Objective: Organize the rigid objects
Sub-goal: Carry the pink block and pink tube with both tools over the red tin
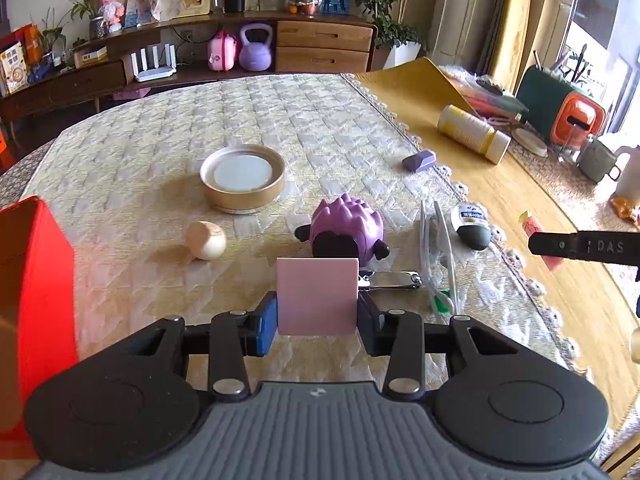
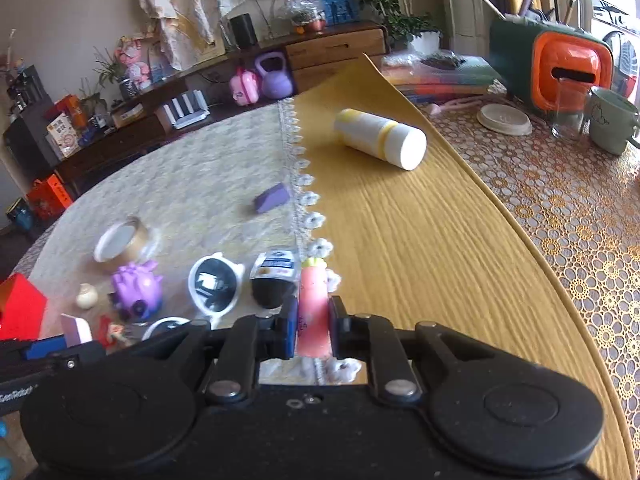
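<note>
With both tools loaded, left tool [image 1: 317,312] pinching the pink card [image 1: 317,295], right tool [image 2: 314,330] pinching the pink tube [image 2: 314,312] above the worktop's [image 2: 420,248] near edge, slip risk: card held by thin edges.

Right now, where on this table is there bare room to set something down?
Free: the yellow mat between the lace edge and the white bottle; also the quilted cloth beyond the round tin. Crowded: around the purple toy, glasses and nail clipper.
</note>
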`<action>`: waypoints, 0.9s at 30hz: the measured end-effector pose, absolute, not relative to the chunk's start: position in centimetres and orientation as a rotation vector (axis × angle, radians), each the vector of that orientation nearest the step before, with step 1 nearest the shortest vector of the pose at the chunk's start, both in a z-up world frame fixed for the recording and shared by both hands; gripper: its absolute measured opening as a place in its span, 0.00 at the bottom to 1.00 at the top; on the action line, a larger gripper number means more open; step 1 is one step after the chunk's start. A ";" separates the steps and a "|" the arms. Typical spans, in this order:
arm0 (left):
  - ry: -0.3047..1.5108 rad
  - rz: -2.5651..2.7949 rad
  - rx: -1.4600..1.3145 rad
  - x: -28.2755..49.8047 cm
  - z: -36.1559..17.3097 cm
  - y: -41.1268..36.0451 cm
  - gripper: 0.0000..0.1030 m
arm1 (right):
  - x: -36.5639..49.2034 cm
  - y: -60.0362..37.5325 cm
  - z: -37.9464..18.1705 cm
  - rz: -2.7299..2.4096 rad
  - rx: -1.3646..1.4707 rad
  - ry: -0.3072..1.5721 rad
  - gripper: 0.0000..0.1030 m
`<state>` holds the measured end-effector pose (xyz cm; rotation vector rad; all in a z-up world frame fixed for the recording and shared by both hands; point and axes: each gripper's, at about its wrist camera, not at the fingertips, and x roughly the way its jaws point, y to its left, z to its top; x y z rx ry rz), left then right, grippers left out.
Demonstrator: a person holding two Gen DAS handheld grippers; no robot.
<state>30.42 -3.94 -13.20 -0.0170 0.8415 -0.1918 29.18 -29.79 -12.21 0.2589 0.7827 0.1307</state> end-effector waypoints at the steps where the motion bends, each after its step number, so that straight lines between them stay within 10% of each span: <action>1: 0.842 -0.185 -0.019 30.1 -12.8 -3.7 0.39 | 28.8 -29.4 -11.7 0.147 0.255 0.776 0.15; 27: 0.795 0.063 -0.089 22.7 -5.0 12.1 0.39 | 23.8 -8.4 -3.3 0.610 -0.004 0.667 0.15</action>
